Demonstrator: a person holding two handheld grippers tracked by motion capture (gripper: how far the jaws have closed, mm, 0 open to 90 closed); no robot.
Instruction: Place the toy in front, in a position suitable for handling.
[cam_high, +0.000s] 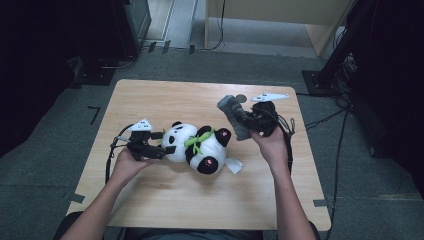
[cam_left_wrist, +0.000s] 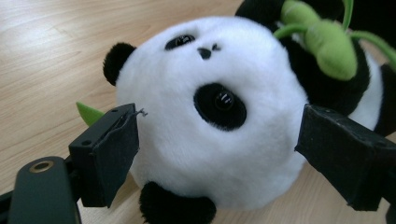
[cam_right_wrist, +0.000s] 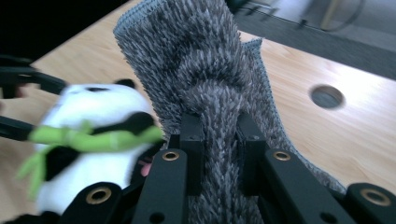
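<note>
My left gripper (cam_left_wrist: 219, 154) stands released around the panda (cam_high: 196, 148) head; right gripper (cam_right_wrist: 220, 154) clenches the grey cloth (cam_high: 236, 117) at two o'clock; next, I judge, wipe the panda.

Black claws (cam_high: 169, 142) with brass rivets, grey three-cornered plates, trailing black cables.

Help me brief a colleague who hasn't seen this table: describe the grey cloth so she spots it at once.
Start at the wooden table and go to its far right part, beyond the toy panda. There the right gripper holds the grey cloth up off the wood, jaws shut on a bunched fold. It is the one shaggy, all-grey thing, beside a black-and-white toy.
</note>
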